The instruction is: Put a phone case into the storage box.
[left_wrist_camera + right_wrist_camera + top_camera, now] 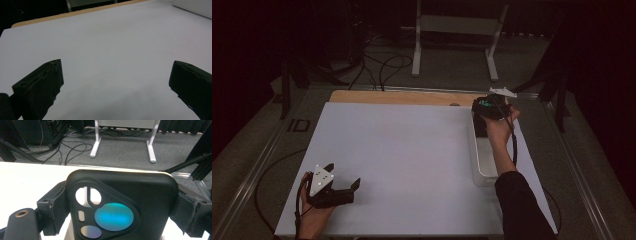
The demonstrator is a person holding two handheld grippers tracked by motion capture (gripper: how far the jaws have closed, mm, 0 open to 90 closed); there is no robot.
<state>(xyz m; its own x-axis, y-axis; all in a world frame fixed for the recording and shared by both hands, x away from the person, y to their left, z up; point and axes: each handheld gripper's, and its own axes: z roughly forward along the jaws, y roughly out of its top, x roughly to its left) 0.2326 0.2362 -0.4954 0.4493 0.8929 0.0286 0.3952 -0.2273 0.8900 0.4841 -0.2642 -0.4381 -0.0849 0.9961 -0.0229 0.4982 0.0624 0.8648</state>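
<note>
Gripping a black phone case (125, 202) in the right gripper (120, 205), jaws clamping it across its width on the two long edges. The case is sitting upright between the jaws, camera cut-out facing the gripper's camera, just above the far end of the clear plastic tray (484, 165) that is lying below and behind the gripper toward the person.

Handling, judging by looks: light, matte moulded shell, likely flexing a bit when squeezed across the open middle. Not fragile, not very slippery. The side rails are the stiffest place to hold, and the jaws are already pinching there; a grip nearer the corners would be bowing it less than one at mid-span. Squeezing harder is probably just buckling it, so a moderate clamp is looking right.

The left gripper (343, 189) is resting idle on the white sheet (402, 150), jaws standing wide apart with nothing between them, well apart from the case.
</note>
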